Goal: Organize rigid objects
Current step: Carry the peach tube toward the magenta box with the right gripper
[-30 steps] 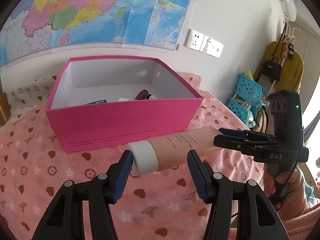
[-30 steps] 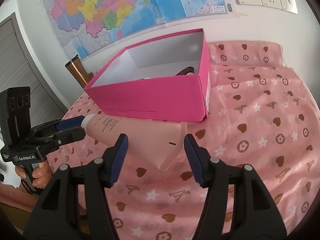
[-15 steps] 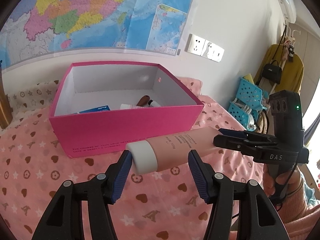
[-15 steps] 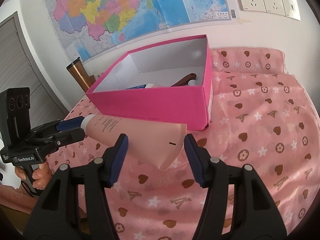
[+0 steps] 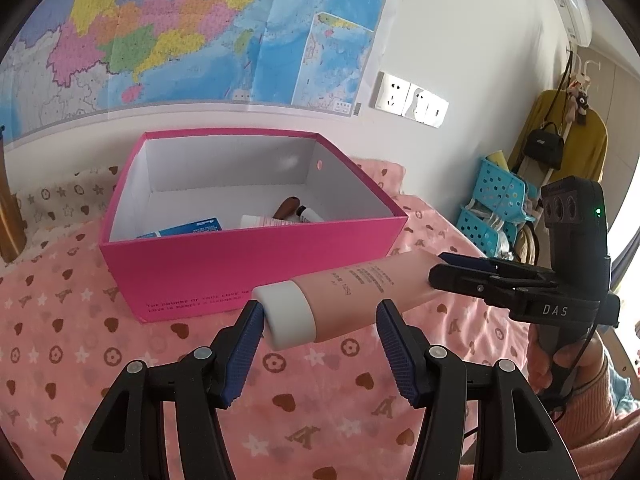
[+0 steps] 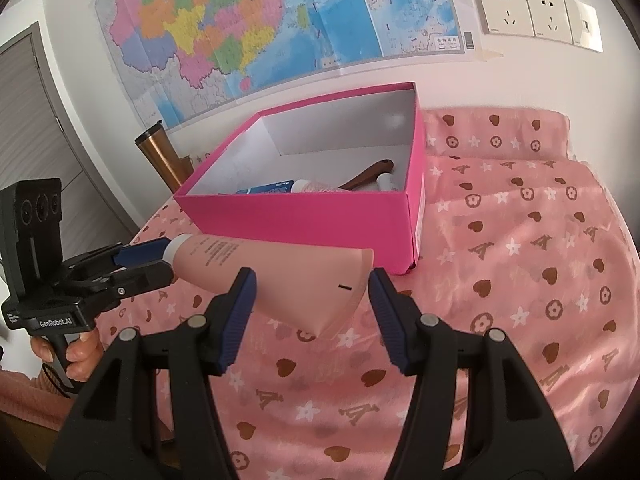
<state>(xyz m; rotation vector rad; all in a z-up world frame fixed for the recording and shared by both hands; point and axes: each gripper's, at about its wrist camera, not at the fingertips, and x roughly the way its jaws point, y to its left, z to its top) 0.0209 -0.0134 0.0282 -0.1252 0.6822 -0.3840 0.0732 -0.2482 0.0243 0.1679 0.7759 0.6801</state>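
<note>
Pink tube (image 5: 352, 292) before the pink box (image 5: 240, 264). The right view alone shows the right gripper (image 6: 310, 280) clamping the crimped end. The left gripper (image 5: 320, 320) straddles the cap; whether it grips is unclear.

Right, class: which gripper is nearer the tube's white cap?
Left. The left gripper straddles the white cap; the right gripper is at the tube's flat crimped end.

A wall map (image 5: 192, 28) hangs above the heart-patterned pink bedspread (image 6: 520, 280).
</note>
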